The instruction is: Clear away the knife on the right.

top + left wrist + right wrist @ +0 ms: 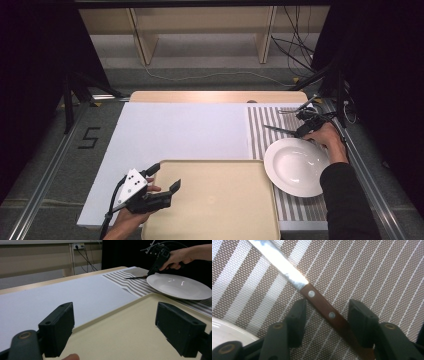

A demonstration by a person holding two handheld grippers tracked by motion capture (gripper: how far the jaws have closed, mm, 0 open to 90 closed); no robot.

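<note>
White table [175, 130] with striped woven placemat [260, 130]: right gripper [325, 315] is straddling the wooden-handled steel knife [322, 306] lying beside the white ceramic plate [295, 167], jaws half-open, not yet gripping. Left gripper [165, 175] is waiting wide-open over the beige plastic tray [215, 200]; lifting remains.

knife [322, 306]: blade tip cut off at top edge, handle end hidden behind right gripper [325, 317] | knife in high view: too small to tell blade from handle | tray [215, 200]: near edge cut off at bottom | plate [227, 331]: mostly out of frame
</note>
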